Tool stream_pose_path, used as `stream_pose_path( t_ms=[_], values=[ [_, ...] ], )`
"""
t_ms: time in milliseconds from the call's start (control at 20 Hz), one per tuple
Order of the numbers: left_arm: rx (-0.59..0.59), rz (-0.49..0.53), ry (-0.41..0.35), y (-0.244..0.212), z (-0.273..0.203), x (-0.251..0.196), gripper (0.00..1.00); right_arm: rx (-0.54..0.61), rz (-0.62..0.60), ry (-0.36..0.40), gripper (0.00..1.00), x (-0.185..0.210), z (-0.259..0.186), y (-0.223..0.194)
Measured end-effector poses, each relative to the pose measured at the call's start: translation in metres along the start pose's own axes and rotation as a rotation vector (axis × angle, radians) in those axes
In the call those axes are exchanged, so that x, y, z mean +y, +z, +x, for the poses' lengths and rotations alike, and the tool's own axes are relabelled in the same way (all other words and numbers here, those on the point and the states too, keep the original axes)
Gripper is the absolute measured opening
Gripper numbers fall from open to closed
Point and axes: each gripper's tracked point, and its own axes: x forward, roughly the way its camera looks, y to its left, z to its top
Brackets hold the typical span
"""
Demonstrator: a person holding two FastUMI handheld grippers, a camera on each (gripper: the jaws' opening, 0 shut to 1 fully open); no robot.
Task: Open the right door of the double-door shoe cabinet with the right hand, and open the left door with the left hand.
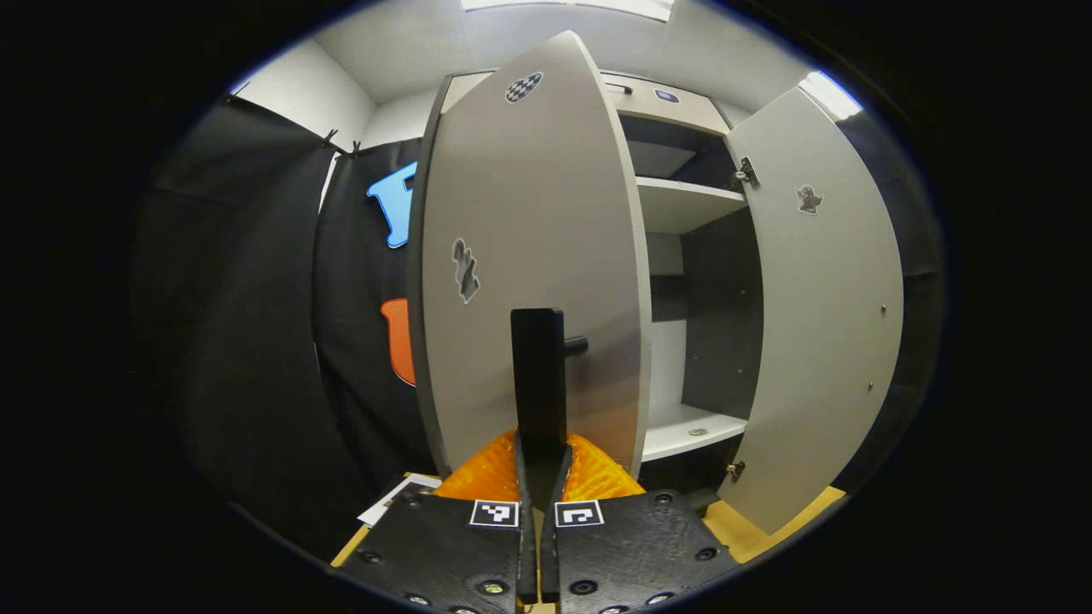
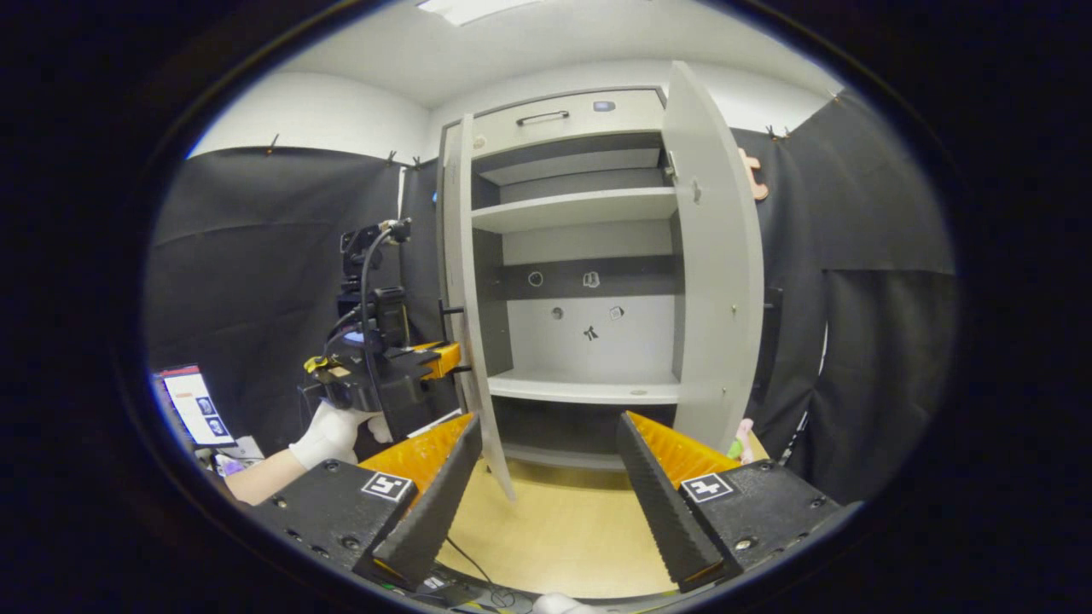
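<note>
Doors of the shoe cabinet both stand swung out. In the left gripper view, the left gripper has its two fingers drawn in tight on the black bar handle of the left door, which rises straight up from between them. That door's free edge runs just right of the fingers, and past it the shelves and dark interior lie open. Farther right hangs the right door, its inner face turned this way, its lower corner over the wooden floor.

In the right gripper view, the right gripper is spread wide with nothing between its fingers, and bare floor shows in the gap. The cabinet opening sits straight ahead beyond the fingertips. The left door's thin edge drops to just inside the left finger, while the right door stands edge-on above the right finger, near but apart from it. Off to the left of the fingers, a gloved hand holds the left gripper against the outer side of the left door at handle height. A small screen sits lower left of that hand.
</note>
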Motion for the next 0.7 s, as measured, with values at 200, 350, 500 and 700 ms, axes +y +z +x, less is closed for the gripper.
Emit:
stream_pose_path(
  t_ms=[200, 350, 500, 700],
  values=[
    [0.005, -0.014, 0.028, -0.002, -0.009, 0.014, 0.01, 0.010, -0.004, 0.029, 0.99, 0.017, -0.001, -0.005],
    [0.003, 0.012, 0.048, -0.003, -0.014, 0.026, 0.01, 0.013, 0.000, 0.043, 0.99, 0.025, -0.002, -0.009],
    [-0.004, 0.021, 0.065, -0.003, -0.018, 0.037, 0.00, 0.015, 0.011, 0.048, 0.99, 0.029, -0.001, -0.009],
    [-0.005, 0.005, 0.093, -0.005, -0.021, 0.052, 0.00, 0.005, 0.012, 0.051, 0.99, 0.033, -0.003, -0.004]
  ],
)
